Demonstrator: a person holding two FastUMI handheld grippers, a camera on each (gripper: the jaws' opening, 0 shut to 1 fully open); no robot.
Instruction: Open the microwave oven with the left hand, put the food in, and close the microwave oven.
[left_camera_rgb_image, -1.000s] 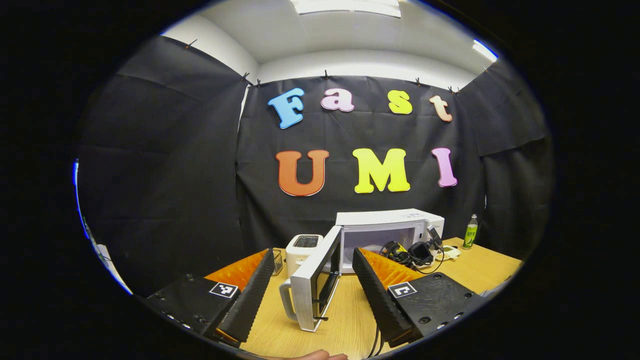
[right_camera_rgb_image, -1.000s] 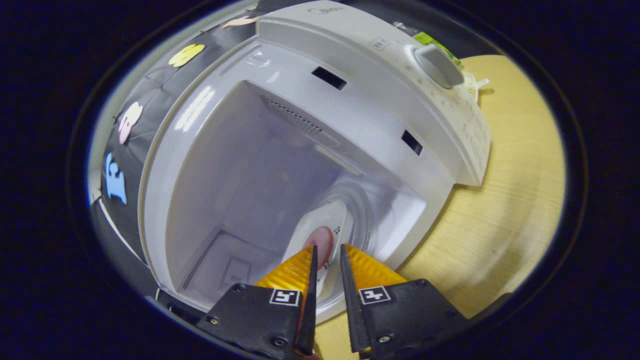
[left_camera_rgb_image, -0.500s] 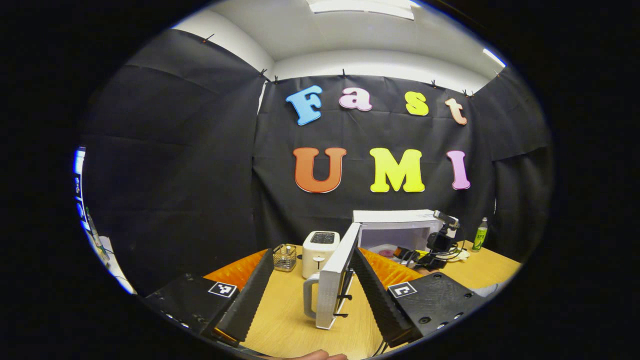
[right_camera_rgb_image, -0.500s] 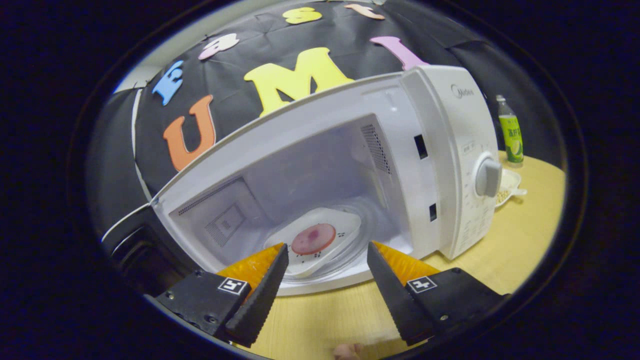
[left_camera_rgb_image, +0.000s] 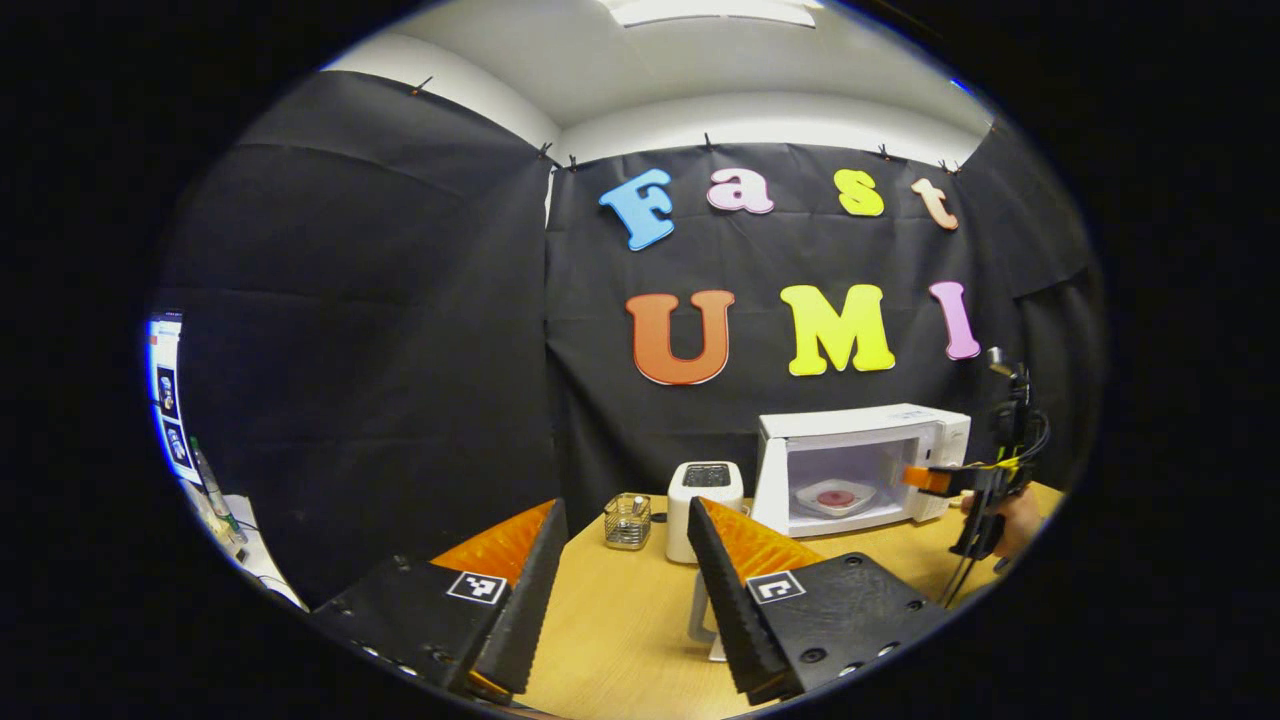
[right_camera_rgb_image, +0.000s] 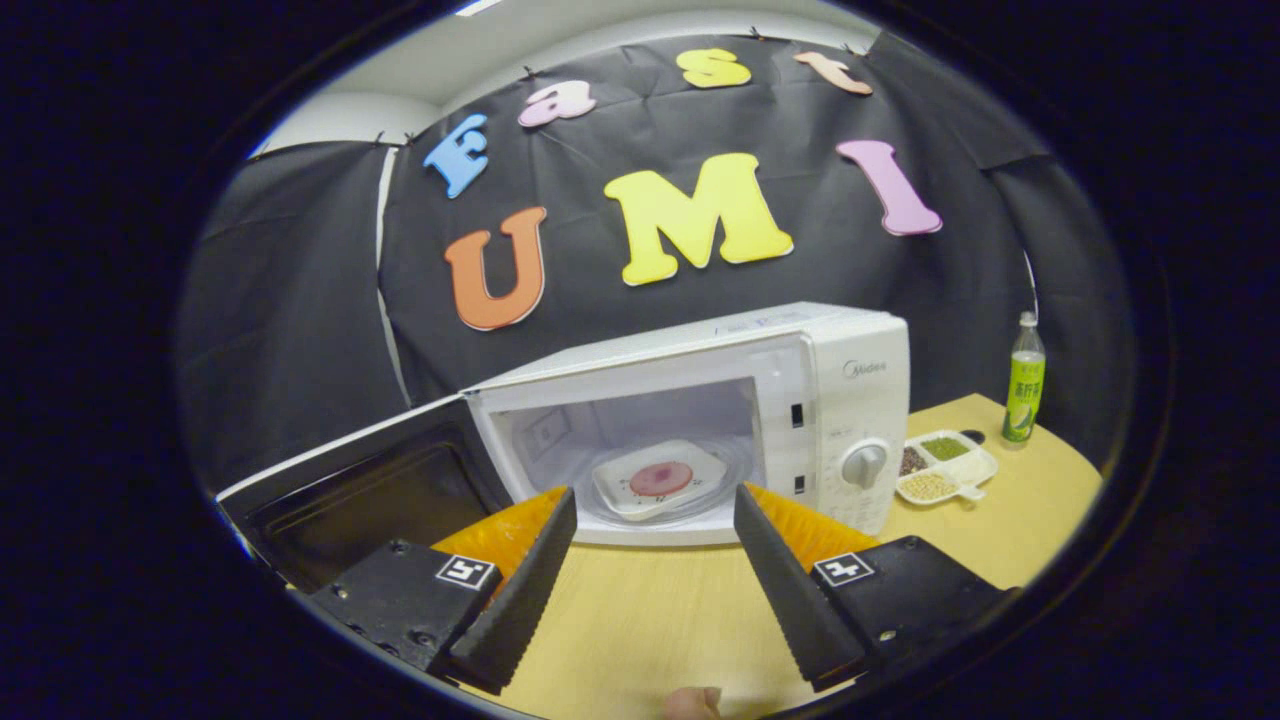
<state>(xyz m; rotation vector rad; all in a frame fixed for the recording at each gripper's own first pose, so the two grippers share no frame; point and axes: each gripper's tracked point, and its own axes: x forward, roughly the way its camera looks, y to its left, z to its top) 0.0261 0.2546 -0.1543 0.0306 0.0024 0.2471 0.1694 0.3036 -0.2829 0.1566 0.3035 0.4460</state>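
Left gripper (left_camera_rgb_image: 620, 585): black housings with screws, each bearing a square black-and-white marker, ridged wedge-shaped fingers; right gripper (right_camera_rgb_image: 650, 575) built alike; by the microwave (left_camera_rgb_image: 860, 462), its black cables trail.

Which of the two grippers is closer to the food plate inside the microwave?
Right. The right gripper faces the plate just outside the open cavity; the left gripper sits farther back, near the door's handle.

A light wooden desk (right_camera_rgb_image: 640, 610) carries a white microwave oven (right_camera_rgb_image: 860, 400), door swung open. Beside it sit a divided snack tray (right_camera_rgb_image: 945, 470), a green bottle (right_camera_rgb_image: 1022, 385), a toaster (left_camera_rgb_image: 703, 492) and a wire basket (left_camera_rgb_image: 627, 522).
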